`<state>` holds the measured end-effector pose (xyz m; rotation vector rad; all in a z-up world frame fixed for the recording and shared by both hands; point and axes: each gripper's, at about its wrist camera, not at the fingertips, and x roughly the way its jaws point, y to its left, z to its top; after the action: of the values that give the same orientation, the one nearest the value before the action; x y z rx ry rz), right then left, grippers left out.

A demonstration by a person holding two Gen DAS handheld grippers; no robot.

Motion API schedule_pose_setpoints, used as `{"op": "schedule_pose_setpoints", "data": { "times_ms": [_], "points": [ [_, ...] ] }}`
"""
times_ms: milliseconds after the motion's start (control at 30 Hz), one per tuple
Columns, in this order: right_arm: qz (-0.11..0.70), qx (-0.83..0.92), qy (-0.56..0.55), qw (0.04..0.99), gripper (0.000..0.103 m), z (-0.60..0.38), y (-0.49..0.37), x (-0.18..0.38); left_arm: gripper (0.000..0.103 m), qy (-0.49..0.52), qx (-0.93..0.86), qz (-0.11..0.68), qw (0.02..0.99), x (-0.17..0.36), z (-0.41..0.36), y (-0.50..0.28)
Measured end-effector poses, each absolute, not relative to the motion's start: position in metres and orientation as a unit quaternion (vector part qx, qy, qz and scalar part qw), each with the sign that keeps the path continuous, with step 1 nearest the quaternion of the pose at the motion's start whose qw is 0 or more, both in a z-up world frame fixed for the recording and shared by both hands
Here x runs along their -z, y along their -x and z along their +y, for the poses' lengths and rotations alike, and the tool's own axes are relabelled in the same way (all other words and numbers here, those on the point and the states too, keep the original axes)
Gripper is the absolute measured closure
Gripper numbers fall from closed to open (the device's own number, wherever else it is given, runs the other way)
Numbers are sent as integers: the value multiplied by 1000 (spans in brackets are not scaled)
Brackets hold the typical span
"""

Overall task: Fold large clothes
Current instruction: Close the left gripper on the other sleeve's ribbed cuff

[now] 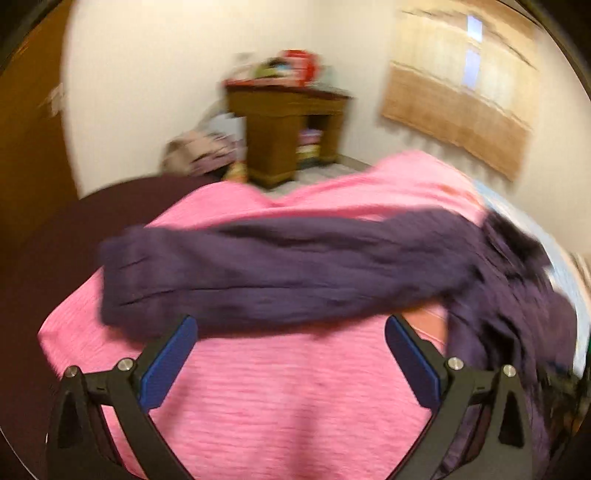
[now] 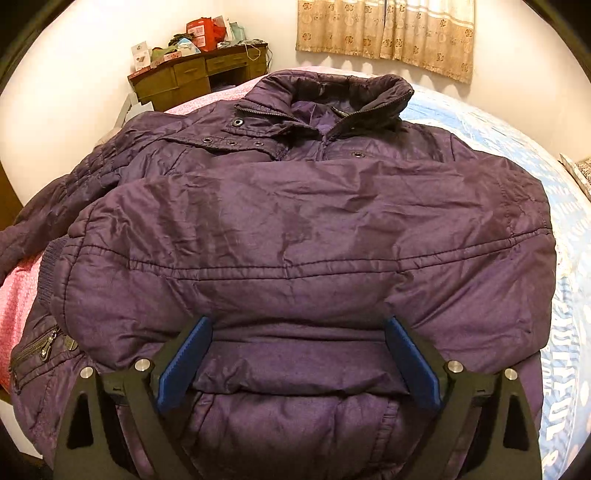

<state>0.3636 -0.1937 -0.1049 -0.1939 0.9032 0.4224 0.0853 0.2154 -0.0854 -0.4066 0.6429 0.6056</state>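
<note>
blue sheet (image 2: pixel 517 155) print unreadable beside purple jacket (image 2: pixel 295 229).

Cream walls (image 2: pixel 74 96); cluttered wooden desk (image 2: pixel 192 74) in the far corner; beige patterned curtains (image 2: pixel 384 33) beside it; warm indoor light.

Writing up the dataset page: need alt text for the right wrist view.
A purple padded jacket lies front-up on a bed, one sleeve folded across its chest, collar at the far end. The right claw is open over its lower part. A cluttered wooden desk and curtains stand behind.
</note>
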Motion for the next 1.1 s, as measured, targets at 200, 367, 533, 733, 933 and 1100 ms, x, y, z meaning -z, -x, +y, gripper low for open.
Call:
{"op": "schedule_pose_setpoints", "data": {
  "times_ms": [200,367,533,733,933,1100],
  "points": [
    [429,-200,94,876,7,-194,-362,105,0,321,-347,285,834,110,284,-39],
    [428,-200,94,876,6,-193,-362,105,7,425,-332,259,801,131,316,-14],
    [426,-199,94,877,6,-194,-362,104,17,497,-275,240,787,145,324,-29],
    [424,-197,96,879,6,-193,-360,104,19,515,-281,226,778,151,333,-42],
    [422,-194,98,880,5,-193,-359,104,48,468,-308,227,796,149,339,-44],
    [421,-191,99,881,5,-194,-360,104,67,464,-296,220,805,150,344,-36]
  ]
}}
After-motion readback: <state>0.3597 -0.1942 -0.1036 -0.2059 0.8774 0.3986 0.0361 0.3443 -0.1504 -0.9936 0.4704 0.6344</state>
